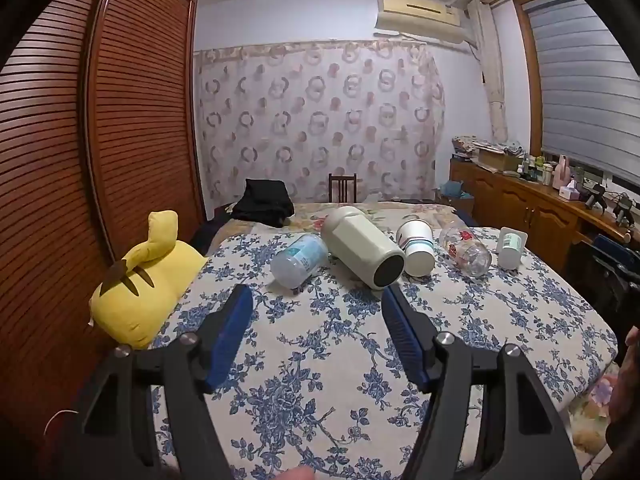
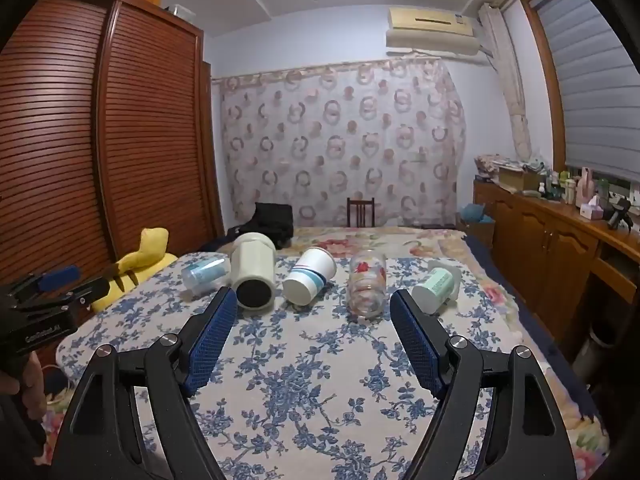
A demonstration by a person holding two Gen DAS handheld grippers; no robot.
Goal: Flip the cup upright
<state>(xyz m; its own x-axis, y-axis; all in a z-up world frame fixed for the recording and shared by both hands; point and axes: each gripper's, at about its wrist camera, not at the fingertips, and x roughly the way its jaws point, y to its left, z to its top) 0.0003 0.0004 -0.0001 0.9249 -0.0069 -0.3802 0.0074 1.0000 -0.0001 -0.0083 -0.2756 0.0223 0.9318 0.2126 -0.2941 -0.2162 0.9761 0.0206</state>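
- While five cups lie tipped in a row on the bed, the paper cup [image 2: 309,280] sits mid-row between a cream tumbler [image 2: 254,270] and a glass cup [image 2: 366,282].
- Writing on their labels is too small to read; "GenRobot.AI" marks the left tool [image 2: 60,280].
- Left tool and right tool [image 2: 312,308] — both spread apart, empty.
- Blue-flowered bedspread [image 2: 320,380], yellow plush [image 1: 140,276], louvred wardrobe [image 1: 60,160], patterned curtain [image 2: 340,140].

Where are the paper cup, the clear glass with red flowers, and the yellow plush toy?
paper cup [image 2: 310,280]: right wrist view, on its striped side wall.
clear glass [image 2: 366,284]: right wrist view, on its side wall.
yellow plush toy [image 1: 148,280]: left wrist view, on its body.
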